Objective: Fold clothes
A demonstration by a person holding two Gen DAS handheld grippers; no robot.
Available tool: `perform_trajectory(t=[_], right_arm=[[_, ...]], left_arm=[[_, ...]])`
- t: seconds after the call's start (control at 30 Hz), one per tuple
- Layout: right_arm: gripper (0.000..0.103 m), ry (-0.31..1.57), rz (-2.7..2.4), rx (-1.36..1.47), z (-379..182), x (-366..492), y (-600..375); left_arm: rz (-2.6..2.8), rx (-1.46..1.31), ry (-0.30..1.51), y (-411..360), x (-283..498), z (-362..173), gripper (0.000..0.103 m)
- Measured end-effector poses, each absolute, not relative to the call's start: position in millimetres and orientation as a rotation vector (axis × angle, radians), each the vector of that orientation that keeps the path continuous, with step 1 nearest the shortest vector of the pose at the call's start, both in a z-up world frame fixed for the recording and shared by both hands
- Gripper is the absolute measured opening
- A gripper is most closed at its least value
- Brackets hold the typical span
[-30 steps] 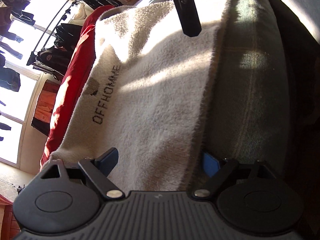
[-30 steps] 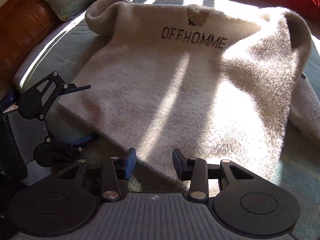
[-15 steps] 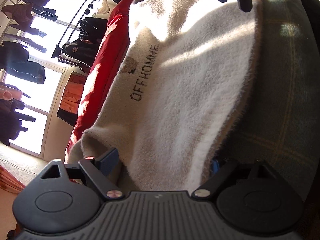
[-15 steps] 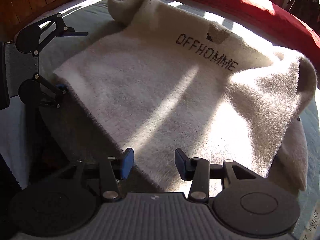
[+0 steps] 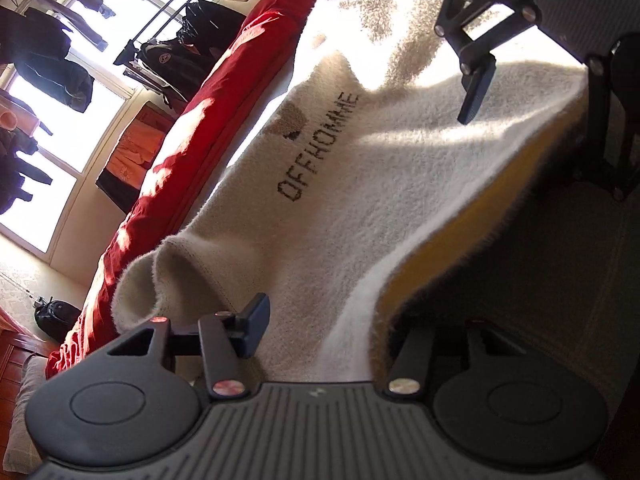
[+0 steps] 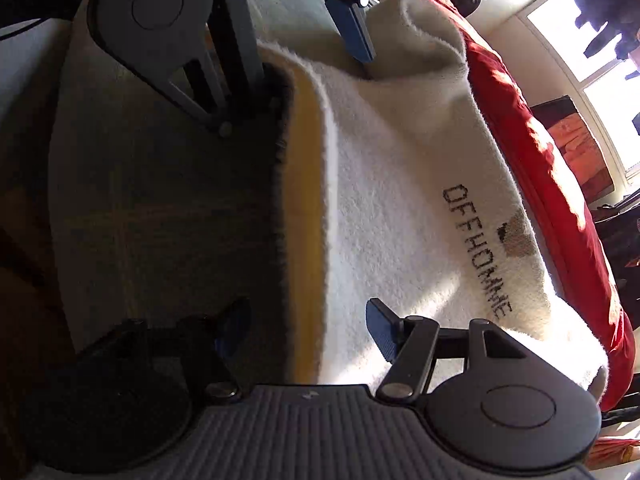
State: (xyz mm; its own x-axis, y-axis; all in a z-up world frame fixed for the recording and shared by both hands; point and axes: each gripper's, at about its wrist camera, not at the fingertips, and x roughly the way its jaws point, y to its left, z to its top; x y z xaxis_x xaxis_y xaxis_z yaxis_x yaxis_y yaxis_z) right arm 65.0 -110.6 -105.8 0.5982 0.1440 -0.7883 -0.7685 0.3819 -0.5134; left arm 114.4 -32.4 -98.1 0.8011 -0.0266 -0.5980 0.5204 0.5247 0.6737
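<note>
A fuzzy cream sweater (image 5: 360, 168) lettered OFFHOMME lies on a grey-green bed cover (image 5: 560, 280); it also shows in the right wrist view (image 6: 400, 208). My left gripper (image 5: 340, 332) is open, its jaws straddling the sweater's hem edge at one corner, which is raised off the cover. My right gripper (image 6: 304, 332) is open, jaws straddling the hem at the other corner. Each gripper appears in the other's view: the right one at the top right (image 5: 532, 80), the left one at the top (image 6: 312, 68). A rolled sleeve (image 5: 160, 276) lies beside the left gripper.
A red duvet (image 5: 180, 152) runs along the far side of the sweater; it also shows in the right wrist view (image 6: 540, 168). Dark clothes hang on a rack (image 5: 168, 40) by bright windows. A dark bag (image 5: 52, 316) sits on the floor.
Both grippers have swung in sideways to the hem edge, facing each other. The hem now sits between each pair of open jaws and is lifted off the cover.
</note>
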Motion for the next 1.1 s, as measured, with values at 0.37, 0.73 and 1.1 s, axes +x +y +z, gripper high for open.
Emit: perform_trajectory(t=[0.37,0.73,1.1], right_arm=[[0.031,0.716,0.481,-1.087,-97.5,75.8,-175.5],[0.017,0.881,0.691,-0.882,-9.3,96.8,-193.6],[0.014,1.126,0.82,-0.667,-31.7,95.2,-195.2]], left_arm=[[-0.396,1.122,0.574,-49.9,108.4,-118.8,0.009],[-0.474,1.139,0.573,-37.6,87.0,-59.4,0.005],[-0.582,1.057,0.75,-33.2,63.2,-82.2,0.007]])
